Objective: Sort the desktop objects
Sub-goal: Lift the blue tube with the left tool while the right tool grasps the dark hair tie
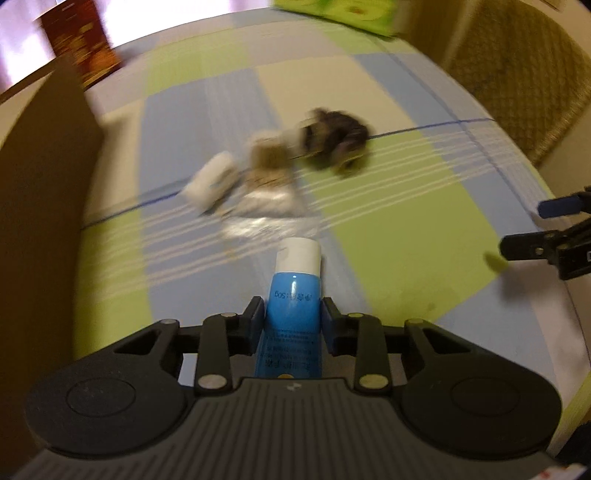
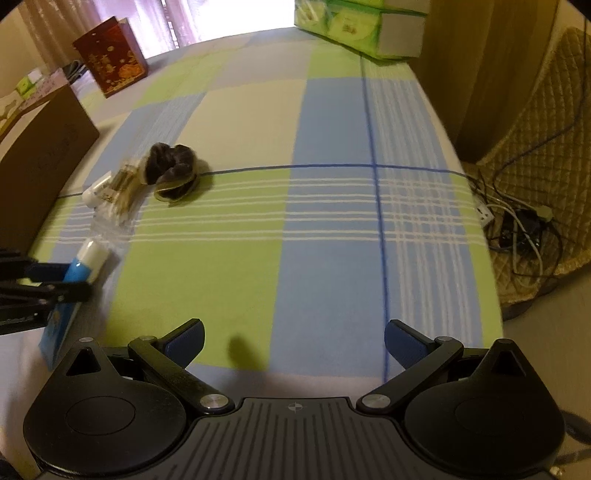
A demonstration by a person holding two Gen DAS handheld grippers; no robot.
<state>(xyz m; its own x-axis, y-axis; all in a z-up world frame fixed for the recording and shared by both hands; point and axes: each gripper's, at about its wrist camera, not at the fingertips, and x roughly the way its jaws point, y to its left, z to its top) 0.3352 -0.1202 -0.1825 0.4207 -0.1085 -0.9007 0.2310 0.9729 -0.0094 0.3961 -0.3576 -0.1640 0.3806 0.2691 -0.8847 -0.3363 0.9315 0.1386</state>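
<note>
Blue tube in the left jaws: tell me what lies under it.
The blue tube is held above the checked cloth; beyond its white cap lies a clear plastic bag. Its rear end is hidden.

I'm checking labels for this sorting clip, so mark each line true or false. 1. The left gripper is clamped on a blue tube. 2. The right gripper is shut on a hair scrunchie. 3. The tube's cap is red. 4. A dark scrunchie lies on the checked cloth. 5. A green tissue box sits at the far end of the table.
1. True: the left gripper is shut on the blue tube.
2. False: the right gripper is open and holds nothing.
3. False: the cap is white.
4. True: the dark scrunchie lies on the checked cloth, apart from both grippers.
5. True: the green tissue box sits at the far edge.
</note>
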